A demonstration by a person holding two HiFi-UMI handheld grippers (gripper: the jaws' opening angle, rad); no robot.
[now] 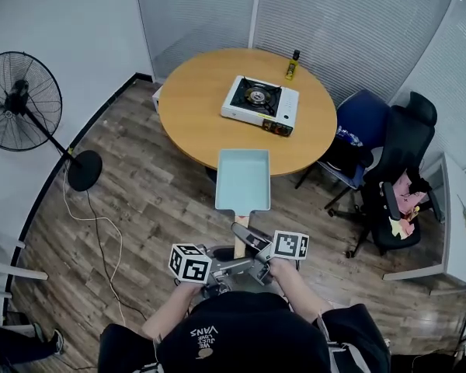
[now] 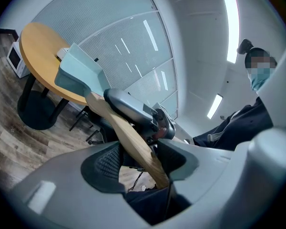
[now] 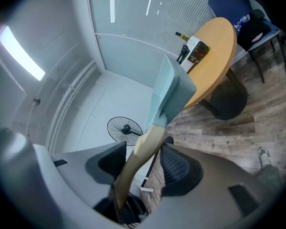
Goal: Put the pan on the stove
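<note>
Wood-plank floor point(image 1: 140, 185), office room, glass partition behind; entries run left to right.

1. Standing fan point(image 1: 19, 103): far off to the left of both tools, on the floor. Not part of the job.
2. Left gripper point(image 2: 141, 159): jaws part-spread and, as far as I could judge, closed on the butt end of the handle point(image 1: 240, 238), which ran up between the pads and away ahead of the tool.
3. Pan point(image 1: 244, 179): pale blue, rectangular, wooden handle. Carried in the air just ahead of both tools, open face up and roughly level. Long axis ran straight out from the jaws: handle end towards me, tray end pointing away at the table point(image 1: 190, 107). Its far end sat near the table's near rim.
4. Right gripper point(image 3: 143, 165): jaws likewise part-spread and pinching the handle, just ahead of the left tool's hold, nearer the tray.
5. Stove point(image 1: 260, 103): single burner, white, on the table well ahead of the tools and a touch to the right. Burner bare; well apart from the pan.
6. Chairs point(image 1: 396, 169): off to the right of the tools. Not part of the job.

Status, my estimate: pan lifted and aimed; carrying it forward over the table and setting it on the burner were not yet done.
</note>
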